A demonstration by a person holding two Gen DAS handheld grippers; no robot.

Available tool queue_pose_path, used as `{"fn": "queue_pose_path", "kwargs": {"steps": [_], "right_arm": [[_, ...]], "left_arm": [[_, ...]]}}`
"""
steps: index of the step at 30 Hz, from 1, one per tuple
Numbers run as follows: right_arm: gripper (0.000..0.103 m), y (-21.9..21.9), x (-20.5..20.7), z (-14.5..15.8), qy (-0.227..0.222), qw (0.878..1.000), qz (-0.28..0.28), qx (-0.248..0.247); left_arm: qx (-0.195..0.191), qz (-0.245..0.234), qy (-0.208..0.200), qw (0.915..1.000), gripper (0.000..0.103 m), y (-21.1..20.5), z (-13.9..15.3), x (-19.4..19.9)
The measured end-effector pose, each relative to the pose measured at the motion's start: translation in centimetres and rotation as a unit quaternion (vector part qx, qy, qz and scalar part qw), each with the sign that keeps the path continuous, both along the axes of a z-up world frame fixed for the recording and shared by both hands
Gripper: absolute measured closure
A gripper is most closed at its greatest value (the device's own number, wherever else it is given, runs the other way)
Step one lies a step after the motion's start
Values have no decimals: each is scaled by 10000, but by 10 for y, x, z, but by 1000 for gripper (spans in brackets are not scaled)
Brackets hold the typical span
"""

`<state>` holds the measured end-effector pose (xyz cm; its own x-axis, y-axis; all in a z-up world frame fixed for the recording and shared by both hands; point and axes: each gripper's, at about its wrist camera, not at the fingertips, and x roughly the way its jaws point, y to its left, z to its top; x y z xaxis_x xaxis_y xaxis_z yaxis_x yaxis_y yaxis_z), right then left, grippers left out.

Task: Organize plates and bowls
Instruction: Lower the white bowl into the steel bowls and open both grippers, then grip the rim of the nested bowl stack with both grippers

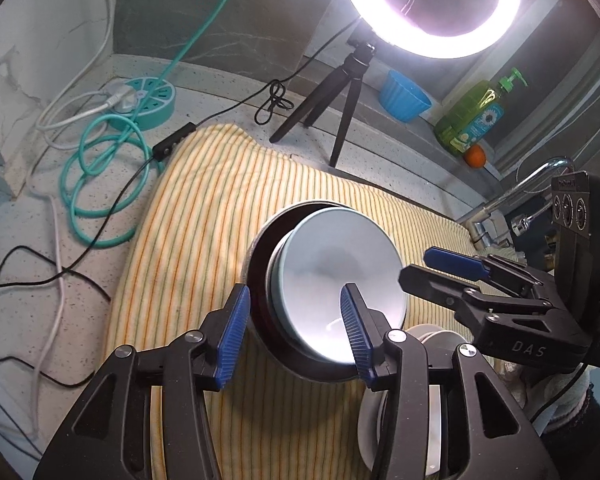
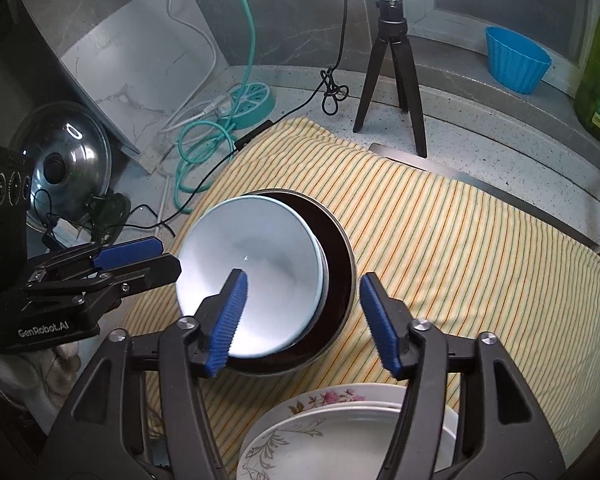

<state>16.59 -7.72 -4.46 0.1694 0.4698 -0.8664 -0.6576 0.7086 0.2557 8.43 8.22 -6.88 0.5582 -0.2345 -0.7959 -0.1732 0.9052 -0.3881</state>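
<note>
A light blue bowl sits tilted inside a wider dark bowl on a yellow striped cloth. My left gripper straddles the bowls' left rims, one pad outside the dark bowl and one inside the blue bowl, with gaps on both sides. My right gripper straddles the opposite rims the same way, jaws wide and not pressing. A stack of white floral plates lies on the cloth just in front of the bowls.
A ring light on a black tripod stands behind the cloth. A blue ribbed cup, a green soap bottle and an orange sit on the ledge. Faucet at right; teal power strip, cables and a pot lid at left.
</note>
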Motion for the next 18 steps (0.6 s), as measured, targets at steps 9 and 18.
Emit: {"fn": "queue_pose_path", "kwargs": {"steps": [9,18], "right_arm": [[23,-28,-18,28,-144,9994,-143,273],[23,-56,-29,35,-83,9960,-569,677]], "left_arm": [[596,-15,-232,9980,52,-7,21,-22],[538,-74,-262,9982,52,-7,20,-28]]}}
